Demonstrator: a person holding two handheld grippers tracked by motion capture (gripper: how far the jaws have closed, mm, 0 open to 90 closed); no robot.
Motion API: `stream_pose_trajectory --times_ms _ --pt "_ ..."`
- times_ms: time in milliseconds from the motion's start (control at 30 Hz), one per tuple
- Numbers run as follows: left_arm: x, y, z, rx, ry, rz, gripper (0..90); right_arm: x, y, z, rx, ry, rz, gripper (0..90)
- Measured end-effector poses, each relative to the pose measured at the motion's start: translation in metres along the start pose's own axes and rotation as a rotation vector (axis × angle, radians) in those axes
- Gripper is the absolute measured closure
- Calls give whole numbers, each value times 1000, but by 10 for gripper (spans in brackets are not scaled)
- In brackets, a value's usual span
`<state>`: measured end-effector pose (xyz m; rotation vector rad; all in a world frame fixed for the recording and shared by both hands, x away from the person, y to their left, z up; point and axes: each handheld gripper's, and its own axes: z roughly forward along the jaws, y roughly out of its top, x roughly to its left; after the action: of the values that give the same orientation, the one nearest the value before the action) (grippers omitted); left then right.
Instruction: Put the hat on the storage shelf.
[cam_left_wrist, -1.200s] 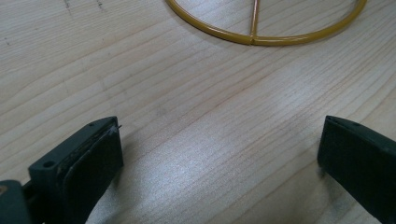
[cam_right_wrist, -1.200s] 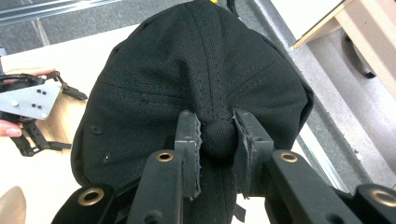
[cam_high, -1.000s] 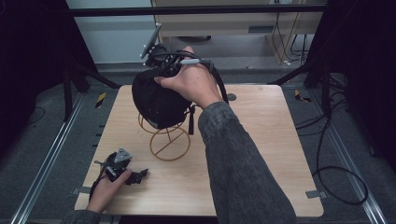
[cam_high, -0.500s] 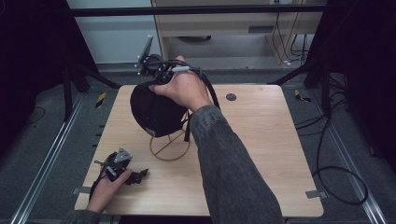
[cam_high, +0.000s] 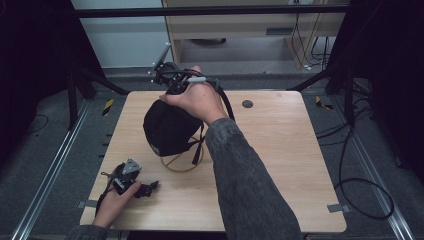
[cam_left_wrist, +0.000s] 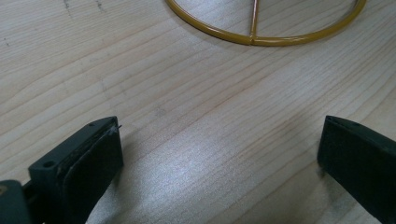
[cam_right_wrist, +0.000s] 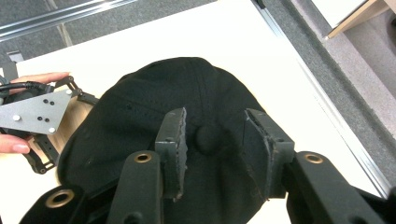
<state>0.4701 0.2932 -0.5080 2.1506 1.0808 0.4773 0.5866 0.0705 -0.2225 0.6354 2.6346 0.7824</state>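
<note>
The work in hand is the seating of a black cap (cam_high: 167, 127) on a gold wire stand (cam_high: 182, 162) that sits near the middle of the wooden table (cam_high: 280, 150).

In the high view the right gripper (cam_high: 175, 85) is at the far side of the cap, with the right hand (cam_high: 197, 100) over the crown. The cap sits over the upper part of the stand, tilted, its strap (cam_high: 198, 145) hanging down beside the wire ring at the base.

In the right gripper view the right gripper (cam_right_wrist: 212, 140) has its jaws partly open, one to each side of the crown button (cam_right_wrist: 208, 137). The pads lie against or just above the fabric; whether they pinch it I cannot tell. I judge the grip to be slack or in release, not a firm hold.

The left gripper (cam_high: 132, 182) rests on the near left part of the table, well apart from the cap. In the left gripper view its jaws stand wide apart with bare wood between them, holding nothing; the stand's base ring (cam_left_wrist: 261, 32) lies ahead.

Judgement: the placing step is near its end. The next move calls for checking that the cap is level and settled on the wire, then drawing the right gripper clear without catching the fabric or tipping the light stand.
</note>
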Motion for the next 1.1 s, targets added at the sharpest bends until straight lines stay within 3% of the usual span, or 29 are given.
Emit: stream_pose_trajectory --times_ms 600,1100 --pt "0 0 0 0 0 0 0 -1 -3 0 -22 11 22 589" --pt "0 0 0 0 -1 -3 0 1 -4 -11 -110 13 56 409"
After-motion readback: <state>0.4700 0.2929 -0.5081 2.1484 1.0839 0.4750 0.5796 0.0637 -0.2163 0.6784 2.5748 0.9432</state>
